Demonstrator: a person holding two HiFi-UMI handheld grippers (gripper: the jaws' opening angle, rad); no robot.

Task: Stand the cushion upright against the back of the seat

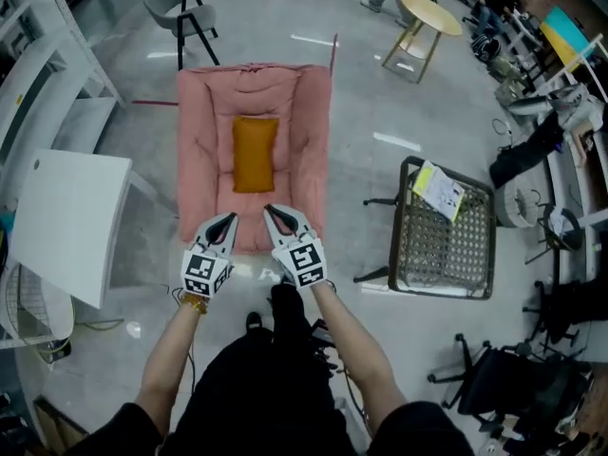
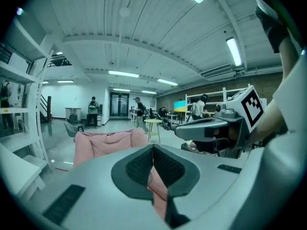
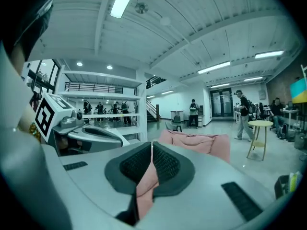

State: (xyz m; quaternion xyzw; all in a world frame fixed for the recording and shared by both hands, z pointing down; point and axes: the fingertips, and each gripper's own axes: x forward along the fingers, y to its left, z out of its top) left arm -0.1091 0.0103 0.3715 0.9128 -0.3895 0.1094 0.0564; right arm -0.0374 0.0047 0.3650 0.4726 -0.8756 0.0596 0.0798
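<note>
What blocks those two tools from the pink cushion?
Nothing visible: the left tool and right tool are each clamped on the near edge of the pink cushion. A small orange pillow lies on it.

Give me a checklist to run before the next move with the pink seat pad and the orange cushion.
1. Grip of the left gripper on the near edge of the pink seat pad: ok, pink fabric is pinched between its jaws.
2. Grip of the right gripper on the same edge: ok, fabric is pinched there too.
3. Both grippers side by side on that edge: ok.
4. The orange cushion upright against the back: not ok, it lies flat in the middle of the pad.
5. The woven chair clear of the pad: ok, it stands apart at the right.
</note>
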